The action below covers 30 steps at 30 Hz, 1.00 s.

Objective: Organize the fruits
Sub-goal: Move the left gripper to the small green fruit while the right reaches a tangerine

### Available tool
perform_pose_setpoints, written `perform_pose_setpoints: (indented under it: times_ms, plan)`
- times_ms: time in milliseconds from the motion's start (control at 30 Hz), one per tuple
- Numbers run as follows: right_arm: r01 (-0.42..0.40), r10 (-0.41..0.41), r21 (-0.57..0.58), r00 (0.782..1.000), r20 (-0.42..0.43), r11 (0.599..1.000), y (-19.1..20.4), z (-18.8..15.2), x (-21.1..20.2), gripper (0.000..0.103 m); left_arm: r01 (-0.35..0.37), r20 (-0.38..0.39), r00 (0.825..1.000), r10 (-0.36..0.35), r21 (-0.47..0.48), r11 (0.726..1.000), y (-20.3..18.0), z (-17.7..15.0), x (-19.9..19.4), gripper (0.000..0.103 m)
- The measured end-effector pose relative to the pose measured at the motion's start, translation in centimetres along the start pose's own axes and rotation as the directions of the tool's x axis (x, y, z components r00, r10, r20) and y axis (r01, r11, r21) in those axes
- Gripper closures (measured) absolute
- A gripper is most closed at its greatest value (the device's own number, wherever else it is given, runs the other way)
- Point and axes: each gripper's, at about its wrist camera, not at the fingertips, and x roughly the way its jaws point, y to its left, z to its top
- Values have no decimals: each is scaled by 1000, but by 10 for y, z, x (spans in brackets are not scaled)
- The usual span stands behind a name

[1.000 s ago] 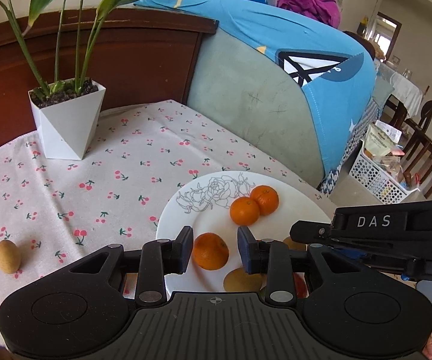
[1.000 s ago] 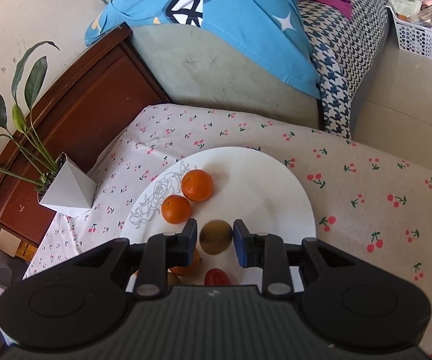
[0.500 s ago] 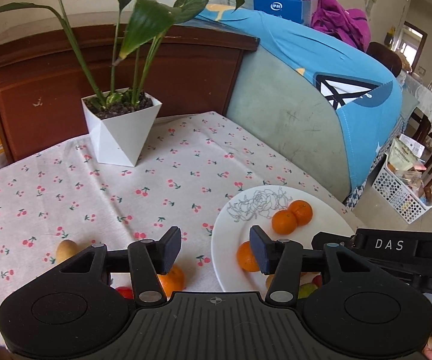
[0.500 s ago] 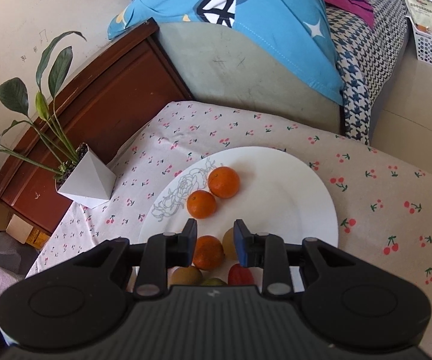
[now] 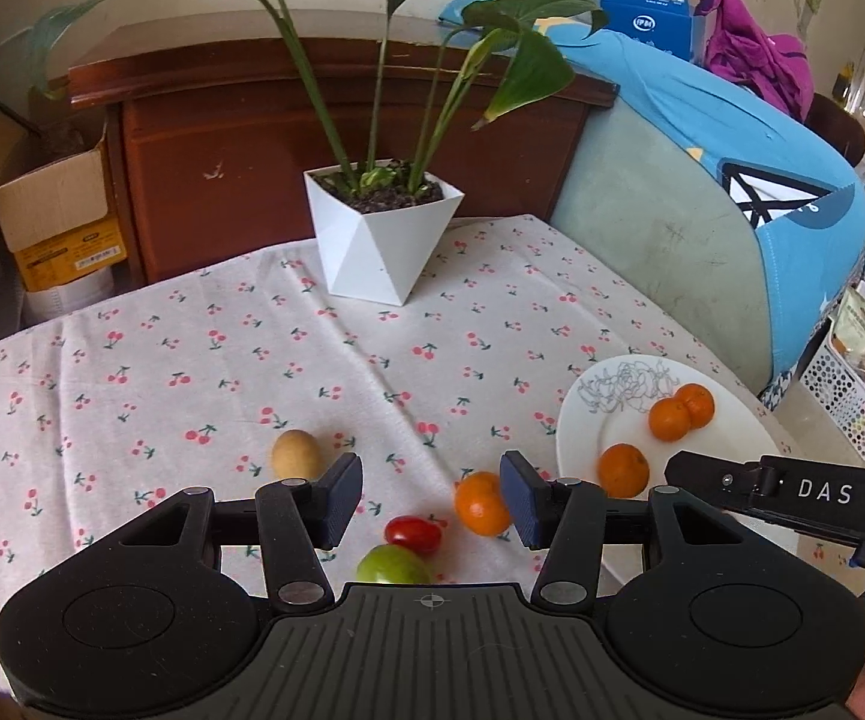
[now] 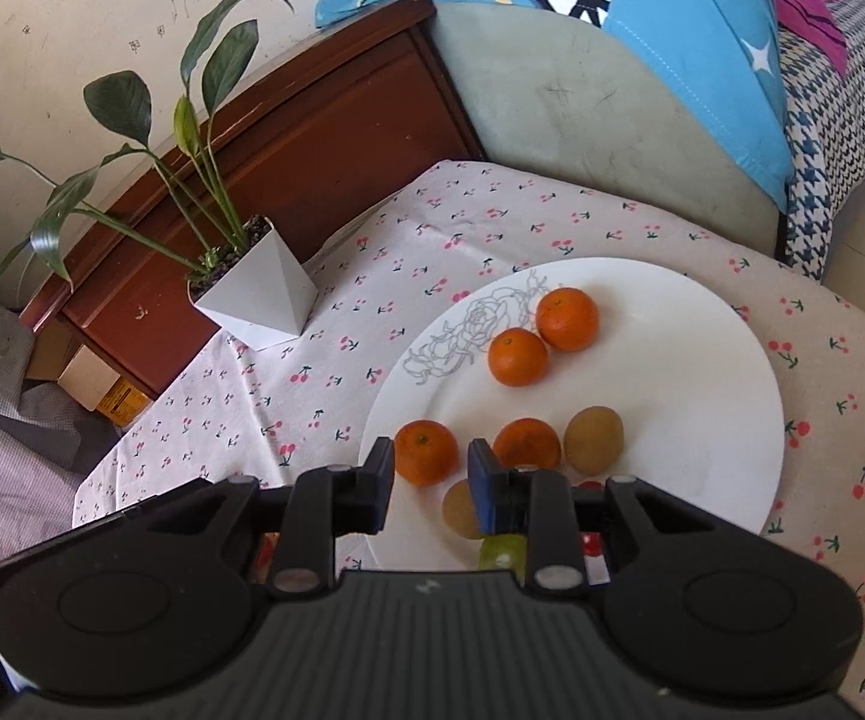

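- Cherry-print cloth (image 5: 372, 360) covers the desk; white angular planter (image 5: 381, 240) with a leafy plant stands at the far side, wooden headboard (image 5: 312, 138) behind it, blue bedding (image 5: 732, 138) to the right.
- White plate (image 6: 702, 420) with a line-drawn flower sits at the desk's right edge.
- On plate, right wrist view: two oranges touching (image 6: 543, 339) at the far side, nearer orange (image 6: 525, 444), brown kiwi (image 6: 593, 440) beside it, second kiwi (image 6: 461, 509) partly hidden by a finger.
- One orange (image 6: 426, 452) lies at the plate's left rim.
- Off plate, left wrist view: tan fruit (image 5: 296, 454), red tomato (image 5: 413, 534), green fruit (image 5: 393, 565), orange (image 5: 480, 503) on cloth.
- Left tongs (image 5: 431, 501) moderately wide, empty, above the loose fruit.
- Right tongs (image 6: 431, 483) narrow, nothing gripped, over the plate's near edge.
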Motion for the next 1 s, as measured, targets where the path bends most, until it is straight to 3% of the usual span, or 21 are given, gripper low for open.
perform_pose_setpoints:
  times_ms: [300,633,1000]
  plan:
    - [-48,47,-53,999,-26,997,19,-9,7,75,-23,-37,999,24,8,1000,16,-20,-4,54]
    - [-121,115,-106,991,-61,987,41,-17,22,75,9,-63,998,-7,23,1000,20,-37,5,54]
    - [-139,125,-145,987,-103,980,53,-23,41,75,34,-31,999,-32,79,996,15,-45,14,54]
